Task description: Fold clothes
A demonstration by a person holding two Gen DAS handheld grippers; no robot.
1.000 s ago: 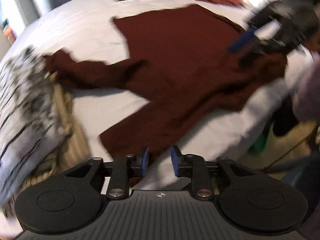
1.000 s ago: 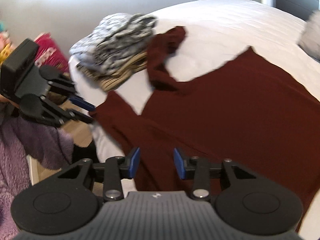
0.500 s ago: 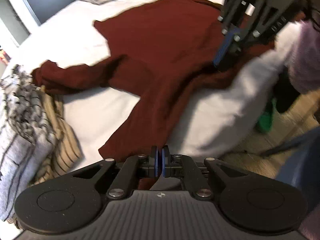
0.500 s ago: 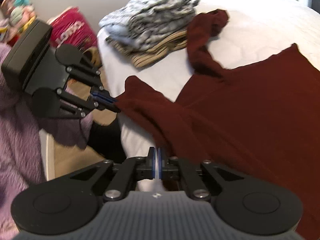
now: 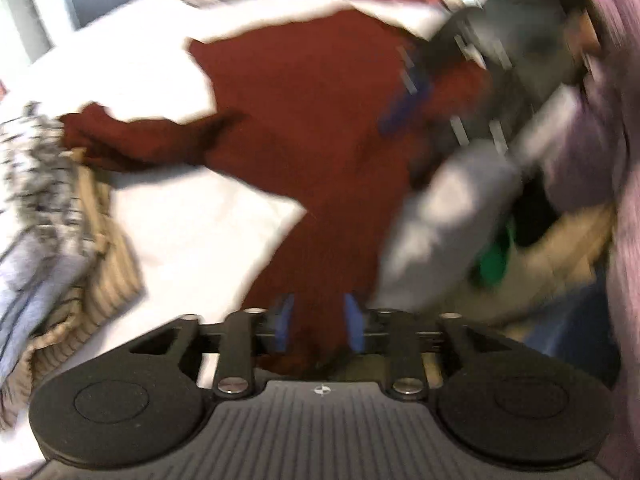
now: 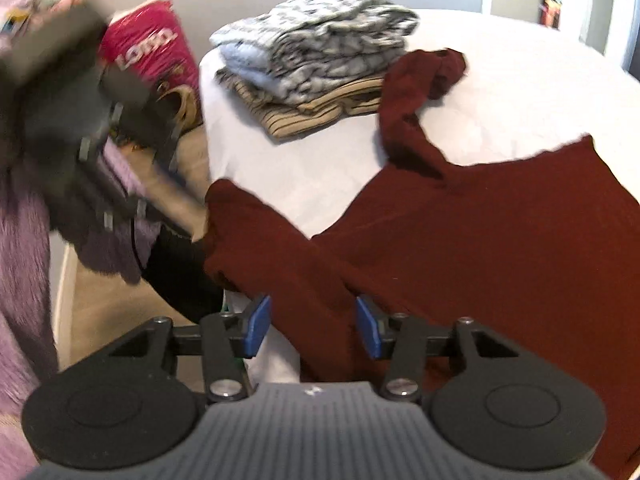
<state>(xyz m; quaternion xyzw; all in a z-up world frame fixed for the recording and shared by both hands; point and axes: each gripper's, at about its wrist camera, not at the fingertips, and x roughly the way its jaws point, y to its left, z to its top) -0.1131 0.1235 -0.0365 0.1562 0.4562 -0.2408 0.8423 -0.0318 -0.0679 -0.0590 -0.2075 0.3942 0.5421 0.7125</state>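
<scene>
i'm working the dark red sweater [image 6: 500, 248], lying spread on the white bed [image 6: 320, 160], near sleeve draping off the bed edge, far sleeve reaching toward the folded stack [image 6: 320, 60] at the corner. left gripper [image 5: 318, 322] is opening, sleeve fabric sitting btwn the blue pads but pads not pressing it, so nothing held. right gripper [image 6: 312, 326] is opening too, jaws straddling the sweater's near edge, no grip. left view is blurry so i can't tell exact fabric contact there. to do this step well imo: i'm aiming to bite a single layer right at the sleeve cuff w/ left and the shoulder/hem edge w/ right, closing fully before lifting, then bringing the sleeve across the body flat. risk: sleeve sliding off the bed, or bunching.
</scene>
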